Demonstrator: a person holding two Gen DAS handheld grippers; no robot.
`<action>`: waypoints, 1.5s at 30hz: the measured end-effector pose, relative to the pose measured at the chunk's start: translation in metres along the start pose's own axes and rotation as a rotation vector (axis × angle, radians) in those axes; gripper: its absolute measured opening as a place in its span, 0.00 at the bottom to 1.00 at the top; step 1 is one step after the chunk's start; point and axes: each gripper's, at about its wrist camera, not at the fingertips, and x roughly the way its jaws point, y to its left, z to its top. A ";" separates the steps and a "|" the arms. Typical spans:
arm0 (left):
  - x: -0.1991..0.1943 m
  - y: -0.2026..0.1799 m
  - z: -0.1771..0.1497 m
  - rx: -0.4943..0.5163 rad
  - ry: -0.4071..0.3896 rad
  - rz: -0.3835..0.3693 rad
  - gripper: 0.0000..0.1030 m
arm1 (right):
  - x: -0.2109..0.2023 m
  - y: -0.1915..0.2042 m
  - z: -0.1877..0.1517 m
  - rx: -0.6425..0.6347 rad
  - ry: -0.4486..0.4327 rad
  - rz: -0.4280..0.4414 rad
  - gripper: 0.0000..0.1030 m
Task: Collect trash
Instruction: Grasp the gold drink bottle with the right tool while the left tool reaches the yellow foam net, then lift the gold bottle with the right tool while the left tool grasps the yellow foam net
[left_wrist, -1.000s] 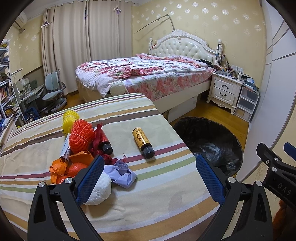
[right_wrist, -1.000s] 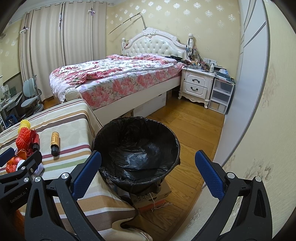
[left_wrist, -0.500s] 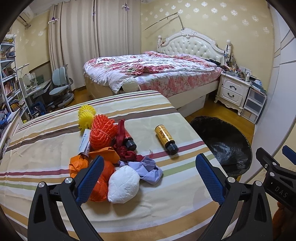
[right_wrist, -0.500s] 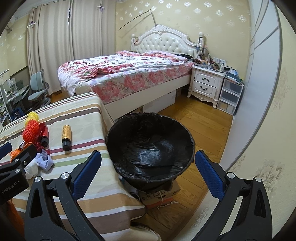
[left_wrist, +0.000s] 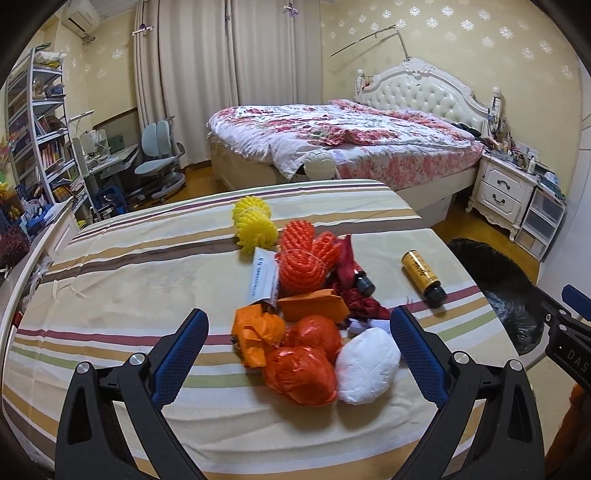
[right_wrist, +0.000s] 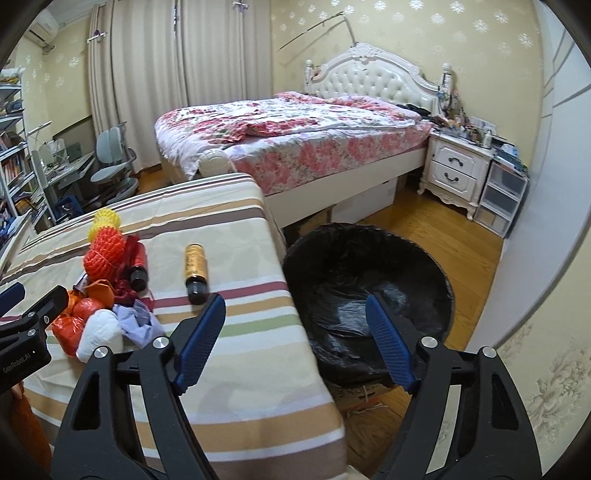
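jaws of the left gripper (left_wrist: 297, 347) spread, empty, over the trash pile (left_wrist: 310, 325) on the striped tablecloth (left_wrist: 129, 280); right gripper (right_wrist: 295, 334) jaws closing on nothing near the bin (right_wrist: 369, 280); risk: crumpled wrappers slipping, bottles rolling off.

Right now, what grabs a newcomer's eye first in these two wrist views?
The bright heap of trash on the striped tablecloth: orange crumpled bags, spiky orange and yellow foam nets and a white wad, lying just ahead of the open left claw. Off to its right a gold bottle lies alone. Past the table edge, on the floor, sits the black-lined trash bin, with the empty right claw closing in front of it.
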 end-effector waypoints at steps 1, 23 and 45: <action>0.001 0.006 0.000 -0.009 0.002 0.008 0.93 | 0.002 0.004 0.002 -0.005 0.002 0.014 0.72; 0.044 0.081 0.007 -0.113 0.103 0.095 0.78 | 0.091 0.075 0.028 -0.128 0.199 0.147 0.43; 0.083 0.083 0.052 -0.097 0.106 0.070 0.79 | 0.136 0.086 0.064 -0.140 0.210 0.152 0.23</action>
